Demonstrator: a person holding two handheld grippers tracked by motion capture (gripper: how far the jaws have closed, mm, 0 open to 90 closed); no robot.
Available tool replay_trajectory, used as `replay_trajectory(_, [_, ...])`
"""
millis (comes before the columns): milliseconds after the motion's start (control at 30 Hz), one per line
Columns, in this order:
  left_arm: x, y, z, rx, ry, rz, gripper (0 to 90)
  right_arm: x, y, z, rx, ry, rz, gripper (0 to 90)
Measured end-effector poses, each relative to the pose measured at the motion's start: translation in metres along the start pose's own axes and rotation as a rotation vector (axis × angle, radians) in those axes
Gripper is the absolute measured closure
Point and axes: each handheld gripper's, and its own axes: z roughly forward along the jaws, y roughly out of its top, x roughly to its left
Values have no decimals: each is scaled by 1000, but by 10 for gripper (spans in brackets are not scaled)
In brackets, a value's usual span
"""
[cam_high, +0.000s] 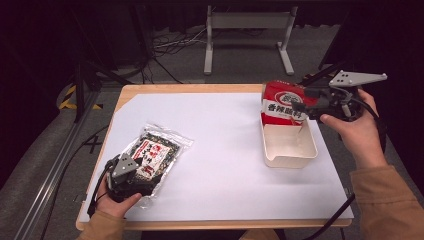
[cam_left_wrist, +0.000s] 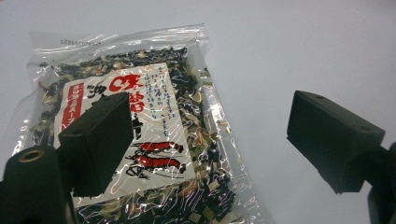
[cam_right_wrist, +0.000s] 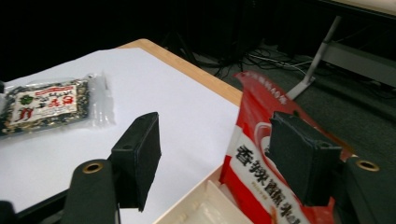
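The red-and-white printed snack packet (cam_high: 283, 104) stands tilted at the far end of the cream plastic tray (cam_high: 290, 159) on the worktop (cam_high: 225, 145), evidently just set there, since the right gripper (cam_high: 300, 106) sits wide-jawed beside it, pressing nothing. The left gripper (cam_high: 131, 167) hovers open over the clear plastic bag of dark dried seaweed (cam_high: 155, 155), apparently next for pickup. The left gripper view resolves the bag's shrimp label (cam_left_wrist: 140, 135); the right gripper view shows the packet (cam_right_wrist: 261, 186) by one jaw.

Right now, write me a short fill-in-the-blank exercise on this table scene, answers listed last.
1. The red packet stands upright at the far end of the cream ____.
2. The clear seaweed packet lies flat beside the ____ gripper.
3. The right gripper has its jaws ____.
4. A ____ sheet covers the wooden table.

Answers: tray; left; open; white
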Motion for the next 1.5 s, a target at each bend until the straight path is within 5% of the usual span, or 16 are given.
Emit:
replay_trajectory(433, [2,2,-4,-6,-12,-3,139,34,-34,2,-16,45,-8,325])
replay_trajectory(833, [15,14,-10,39,-69,-22,108,46,-54,13,-17,70,14,322])
replay_trajectory(1033, [26,18,-19,18,-64,-52,143,52,-64,19,-31,75,32,324])
replay_trajectory(1233, [33,25,-26,15,-38,12,161,56,-71,28,-38,85,46,326])
replay_trajectory(1500, [47,38,-30,41,-23,36,157,62,-80,40,-39,83,52,331])
